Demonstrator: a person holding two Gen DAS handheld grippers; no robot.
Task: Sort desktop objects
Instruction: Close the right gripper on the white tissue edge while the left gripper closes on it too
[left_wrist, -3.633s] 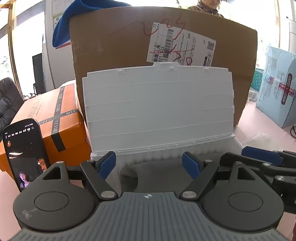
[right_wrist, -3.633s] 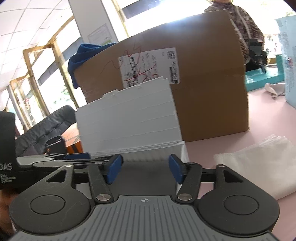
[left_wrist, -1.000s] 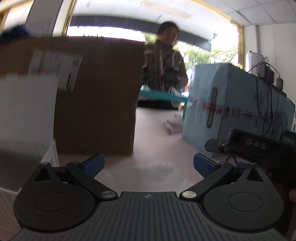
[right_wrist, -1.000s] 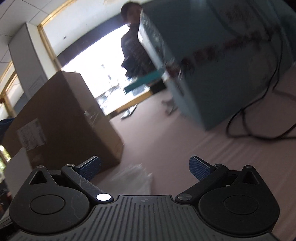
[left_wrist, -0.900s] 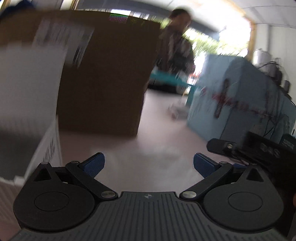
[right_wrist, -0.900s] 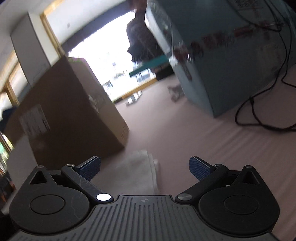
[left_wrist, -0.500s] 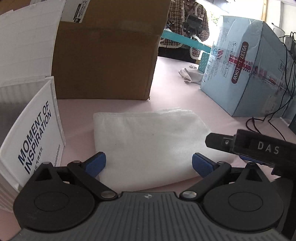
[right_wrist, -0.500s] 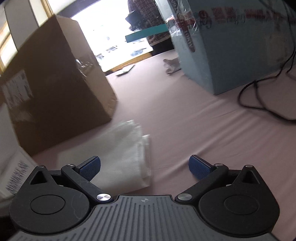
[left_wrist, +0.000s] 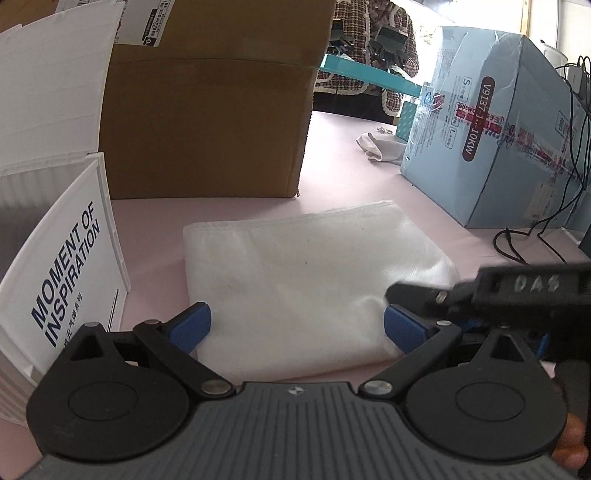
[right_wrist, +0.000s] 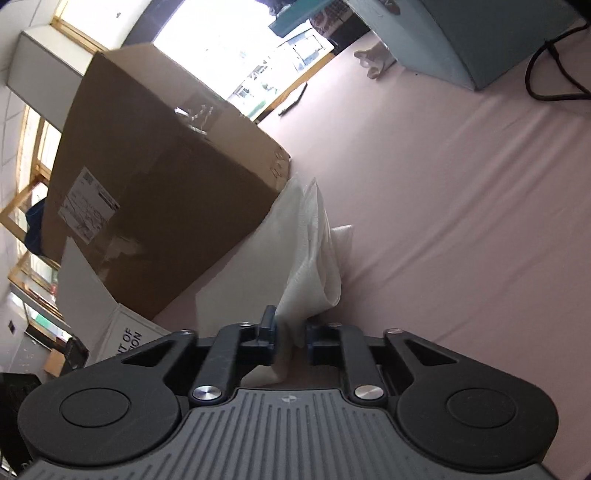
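Observation:
A folded white cloth (left_wrist: 306, 273) lies on the pink desk in front of a big cardboard box. My left gripper (left_wrist: 297, 326) stands open over the cloth's near edge, one blue pad at each side. The right gripper (left_wrist: 424, 295) reaches in from the right in the left wrist view and meets the cloth's right corner. In the right wrist view that gripper (right_wrist: 290, 339) is rolled on its side and shut on the cloth's (right_wrist: 310, 258) edge, which bunches up between its fingers. A white storage box (left_wrist: 70, 266) printed "MOMENT OF INSPIRATION" stands open at the left.
The cardboard box (left_wrist: 207, 122) blocks the back. A light blue carton (left_wrist: 491, 136) stands at the right with black cables (left_wrist: 546, 221) beside it. A small crumpled white cloth (left_wrist: 380, 147) lies further back. A person in a checked jacket (left_wrist: 365, 48) stands behind the desk.
Both grippers swung right from the white box to the cloth and came lower. The right gripper rolled sideways and shut on the cloth's edge; half a second ago it was open.

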